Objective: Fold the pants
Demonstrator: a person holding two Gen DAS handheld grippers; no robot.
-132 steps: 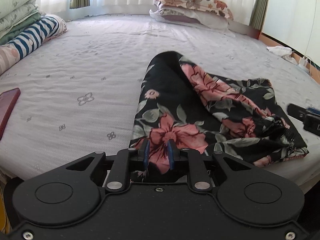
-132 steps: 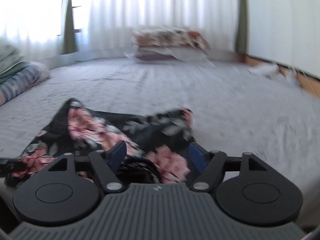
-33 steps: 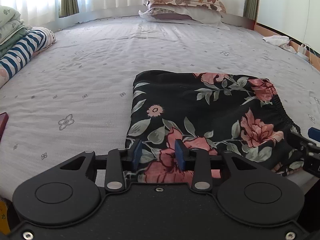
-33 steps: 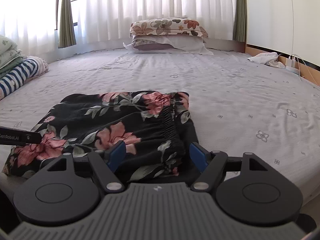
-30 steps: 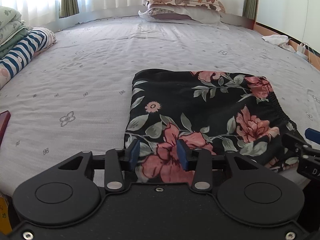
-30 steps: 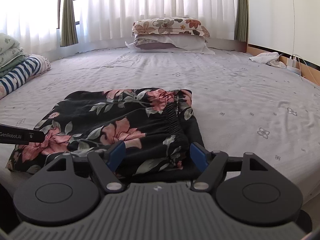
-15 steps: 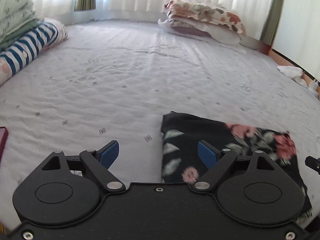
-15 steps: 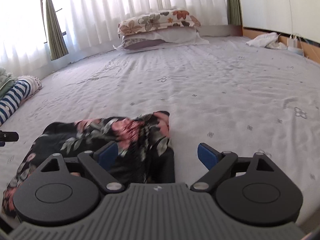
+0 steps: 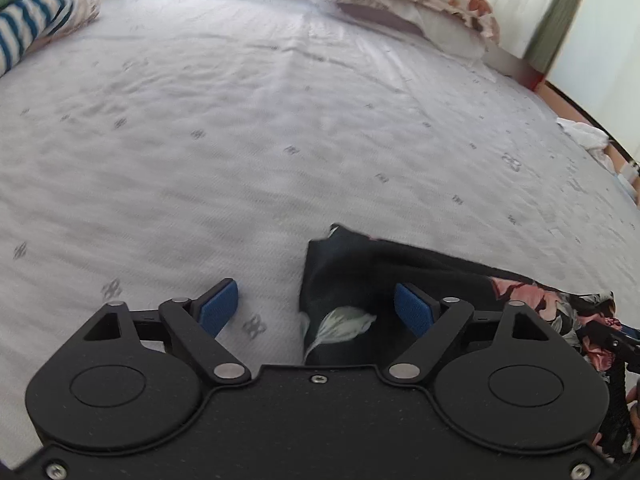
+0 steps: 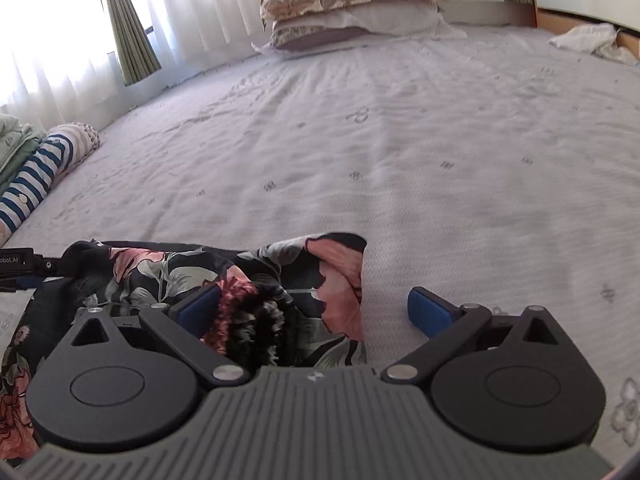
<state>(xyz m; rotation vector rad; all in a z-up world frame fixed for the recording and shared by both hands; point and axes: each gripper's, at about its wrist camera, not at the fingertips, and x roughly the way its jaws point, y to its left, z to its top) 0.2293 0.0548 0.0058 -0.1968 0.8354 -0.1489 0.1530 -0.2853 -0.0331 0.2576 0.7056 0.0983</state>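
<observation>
Floral pants (image 9: 348, 280) lie folded on the bed (image 9: 280, 120); left claw (image 9: 318, 308) spread wide, narrowing slightly, straddling their corner; right claw (image 10: 316, 308) has just been opening, waistband edge between, unpinched.

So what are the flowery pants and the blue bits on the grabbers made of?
The flowery pants look like thin, soft woven cloth, matte: they crumple and drape, and the waistband is gathered. The blue pads on the left gripper look like rubber or foam, dull and slightly textured; which one, I cannot tell.
</observation>
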